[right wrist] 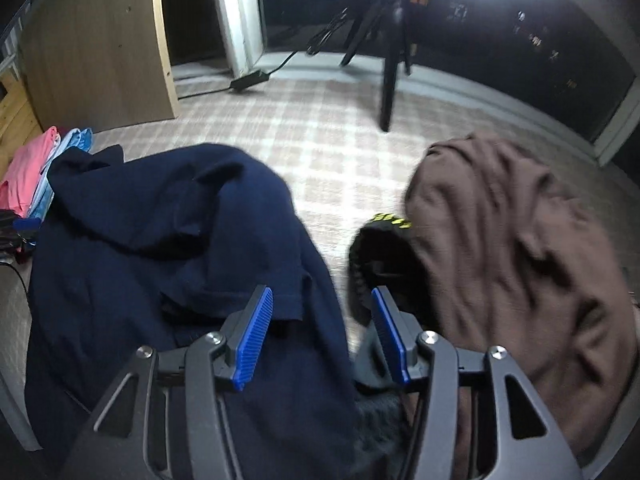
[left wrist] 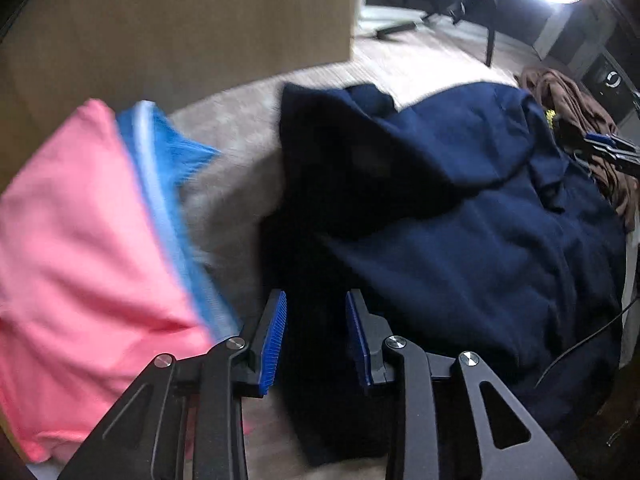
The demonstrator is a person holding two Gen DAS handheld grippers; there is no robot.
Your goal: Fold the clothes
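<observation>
A crumpled navy shirt [left wrist: 460,220] lies spread on a pale checked surface [right wrist: 340,152]. My left gripper [left wrist: 316,304] is open just above the shirt's left edge, with dark cloth showing below the gap between its fingers. In the right wrist view the navy shirt [right wrist: 160,240] fills the left half, and my right gripper [right wrist: 320,296] stands open over its right edge near a sleeve hem. From the left wrist view, the right gripper [left wrist: 608,152] shows at the shirt's far right. Neither gripper holds cloth.
A folded pink garment [left wrist: 80,248] rests on a light blue one [left wrist: 172,184] left of the shirt. A brown garment [right wrist: 520,260] lies heaped on the right, with a black item with yellow marks [right wrist: 380,248] at its edge. A wooden cabinet [right wrist: 100,48] and a tripod [right wrist: 388,60] stand beyond.
</observation>
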